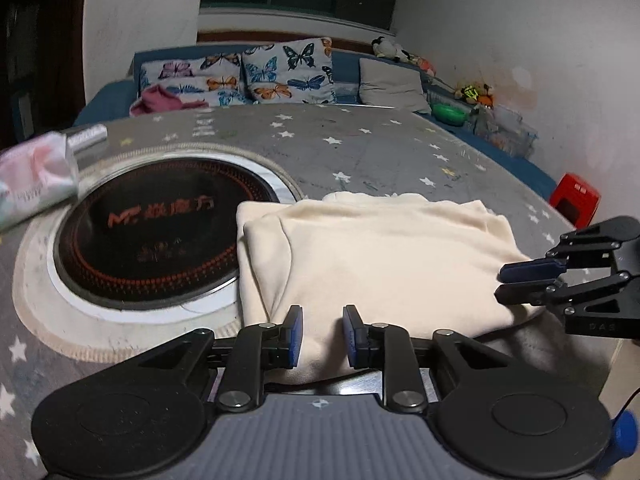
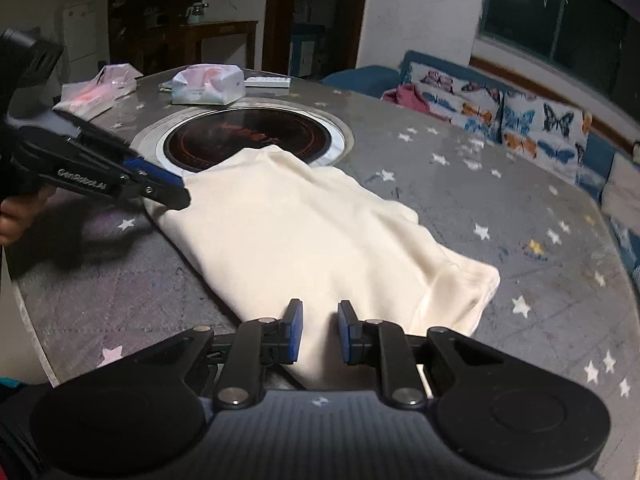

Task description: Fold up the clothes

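A cream garment (image 1: 384, 256) lies folded into a rough rectangle on the round grey star-patterned table (image 1: 360, 144); it also shows in the right wrist view (image 2: 304, 240). My left gripper (image 1: 322, 336) is open, its pads either side of the garment's near edge, not closed on it. It shows in the right wrist view (image 2: 176, 192) at the garment's left corner. My right gripper (image 2: 319, 334) is open over the garment's near edge. In the left wrist view the right gripper (image 1: 510, 282) sits at the garment's right edge with its fingers close together.
A black round induction hob (image 1: 148, 236) is set in the table, left of the garment, which overlaps its rim. Tissue packs (image 2: 208, 84) and a remote (image 2: 268, 81) lie at the table's far side. A sofa with butterfly cushions (image 1: 288, 70) stands behind. A red stool (image 1: 574, 196) is at the right.
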A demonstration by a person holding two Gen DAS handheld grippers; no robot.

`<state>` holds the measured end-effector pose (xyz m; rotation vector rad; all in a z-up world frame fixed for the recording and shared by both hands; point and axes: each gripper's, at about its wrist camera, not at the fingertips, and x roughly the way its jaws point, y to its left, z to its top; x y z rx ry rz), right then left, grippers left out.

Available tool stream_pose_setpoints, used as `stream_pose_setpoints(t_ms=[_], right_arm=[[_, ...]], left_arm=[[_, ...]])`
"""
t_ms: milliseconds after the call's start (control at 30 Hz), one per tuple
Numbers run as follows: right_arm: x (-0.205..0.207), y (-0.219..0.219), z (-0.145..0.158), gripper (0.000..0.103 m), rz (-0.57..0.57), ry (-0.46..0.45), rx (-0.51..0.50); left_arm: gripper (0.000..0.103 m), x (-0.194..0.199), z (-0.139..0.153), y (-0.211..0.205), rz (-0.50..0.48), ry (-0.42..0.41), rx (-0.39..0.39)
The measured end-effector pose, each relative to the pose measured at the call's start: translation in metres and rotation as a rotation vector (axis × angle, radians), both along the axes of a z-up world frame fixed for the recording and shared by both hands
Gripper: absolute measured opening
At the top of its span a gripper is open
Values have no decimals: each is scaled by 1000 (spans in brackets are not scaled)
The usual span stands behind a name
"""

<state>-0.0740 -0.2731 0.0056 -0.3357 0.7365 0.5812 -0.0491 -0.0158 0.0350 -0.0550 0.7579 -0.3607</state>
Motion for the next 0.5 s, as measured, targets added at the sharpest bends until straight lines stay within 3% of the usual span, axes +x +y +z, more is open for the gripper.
stream_pose_setpoints(t_ms=[267,500], right_arm=[[4,-11,2,17,-4,36,-67],[4,-23,14,17,-34,45,-27]], left_arm=[[25,-13,0,-4,-17,62,-73],[27,-7,11,-7,-47,78,-87]])
